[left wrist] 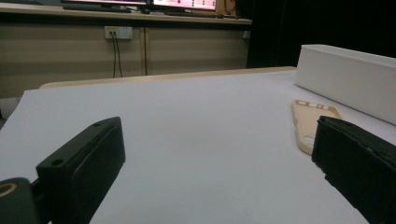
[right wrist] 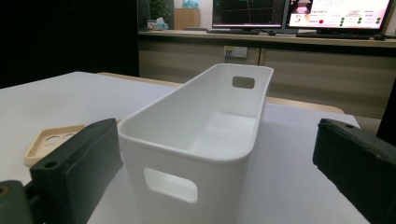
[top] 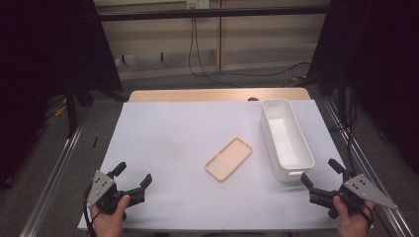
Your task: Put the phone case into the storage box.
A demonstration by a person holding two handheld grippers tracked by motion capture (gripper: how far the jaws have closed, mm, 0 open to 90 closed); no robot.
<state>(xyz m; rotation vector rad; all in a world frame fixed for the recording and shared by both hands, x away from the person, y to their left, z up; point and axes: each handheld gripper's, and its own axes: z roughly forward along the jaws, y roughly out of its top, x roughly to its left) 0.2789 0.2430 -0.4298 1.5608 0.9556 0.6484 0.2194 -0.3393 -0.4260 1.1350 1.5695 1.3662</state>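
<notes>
A tan phone case lies flat near the middle of the white table cover, camera cut-out toward the near side. A long white bin stands empty to its right. My left gripper rests low at the near left corner, open, nothing between its jaws; its own view shows the phone case and the bin ahead on the right. My right gripper sits at the near right, open and empty, just short of the bin's near end, with the phone case behind its left jaw.
A wooden table edge shows beyond the white cover. Metal rails run along both sides of the table. Cables hang on the wall behind. Monitors stand on a counter far back.
</notes>
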